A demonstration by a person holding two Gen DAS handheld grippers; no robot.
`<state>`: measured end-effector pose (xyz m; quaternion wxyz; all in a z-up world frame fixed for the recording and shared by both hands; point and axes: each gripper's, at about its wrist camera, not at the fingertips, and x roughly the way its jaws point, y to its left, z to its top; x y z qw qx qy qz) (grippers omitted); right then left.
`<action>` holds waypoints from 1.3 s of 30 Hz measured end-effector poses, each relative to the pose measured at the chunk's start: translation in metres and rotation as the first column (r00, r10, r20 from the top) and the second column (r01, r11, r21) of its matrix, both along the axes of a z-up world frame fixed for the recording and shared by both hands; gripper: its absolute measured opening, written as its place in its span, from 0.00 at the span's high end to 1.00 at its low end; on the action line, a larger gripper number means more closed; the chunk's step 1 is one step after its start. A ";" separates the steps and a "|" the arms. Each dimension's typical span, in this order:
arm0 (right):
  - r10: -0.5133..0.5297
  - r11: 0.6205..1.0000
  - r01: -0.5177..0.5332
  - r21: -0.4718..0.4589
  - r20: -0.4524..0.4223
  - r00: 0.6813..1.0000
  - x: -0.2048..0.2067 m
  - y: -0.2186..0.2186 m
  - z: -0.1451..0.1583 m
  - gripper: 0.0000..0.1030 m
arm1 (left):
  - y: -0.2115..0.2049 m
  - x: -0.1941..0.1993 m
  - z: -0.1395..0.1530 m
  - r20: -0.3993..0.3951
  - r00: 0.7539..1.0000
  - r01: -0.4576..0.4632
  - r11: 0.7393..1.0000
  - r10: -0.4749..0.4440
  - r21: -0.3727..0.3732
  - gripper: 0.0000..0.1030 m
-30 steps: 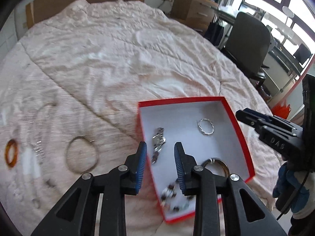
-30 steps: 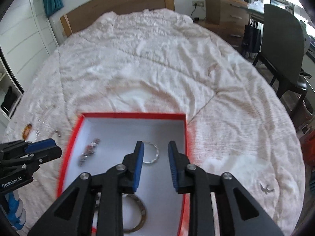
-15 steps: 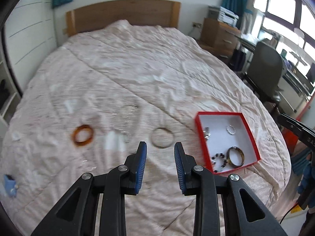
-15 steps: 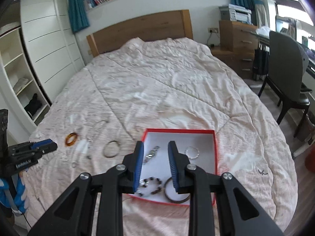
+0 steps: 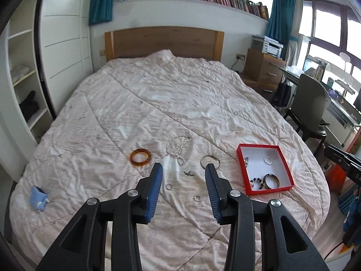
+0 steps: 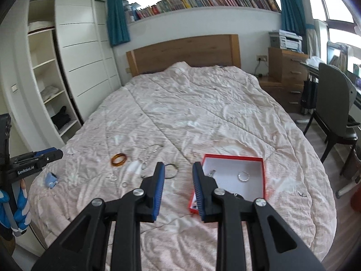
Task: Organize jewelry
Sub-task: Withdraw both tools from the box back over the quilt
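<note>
A red box with a white inside lies on the bed's near right part and holds several jewelry pieces. Left of it on the quilt lie a thin metal bangle, a silver chain, an amber bangle, a small bird charm and two small rings. My left gripper is open and empty, high above the loose pieces. My right gripper is open and empty, raised above the bed's near edge beside the box.
A small blue object lies near the bed's left edge. A second bird charm lies right of the box. A white wardrobe stands left, an office chair and desk right, a wooden headboard behind.
Both grippers have pulled far back and up from the red box. The view has widened from the box interior to the whole bed. Both stay open and empty.
</note>
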<state>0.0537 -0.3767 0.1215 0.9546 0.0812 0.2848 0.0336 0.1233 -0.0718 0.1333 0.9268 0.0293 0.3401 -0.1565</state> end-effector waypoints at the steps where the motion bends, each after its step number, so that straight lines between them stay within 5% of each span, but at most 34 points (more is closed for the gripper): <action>1: 0.006 1.000 -0.006 0.000 0.004 1.000 -0.002 0.001 0.001 0.76 | 0.002 -0.003 0.002 0.003 1.000 -0.003 1.000 0.003 -0.002 0.61; 17: -0.009 1.000 0.009 -0.009 -0.015 1.000 -0.004 0.025 -0.004 0.76 | 0.042 -0.013 0.001 -0.005 1.000 -0.002 0.999 0.001 -0.042 0.61; 26: 0.105 0.994 -0.106 -0.008 -0.064 0.992 0.007 0.074 -0.027 0.76 | 0.071 -0.008 -0.008 -0.010 1.000 -0.028 0.998 0.027 -0.058 0.61; 33: 0.150 0.989 -0.150 0.011 -0.112 0.982 0.047 0.087 -0.065 0.76 | 0.086 0.032 -0.055 -0.093 0.995 -0.054 0.996 0.048 -0.067 0.62; 39: 0.197 0.980 -0.190 0.057 -0.203 0.959 0.084 0.097 -0.129 0.76 | 0.076 0.055 -0.127 -0.209 0.978 -0.029 0.995 0.008 -0.100 0.62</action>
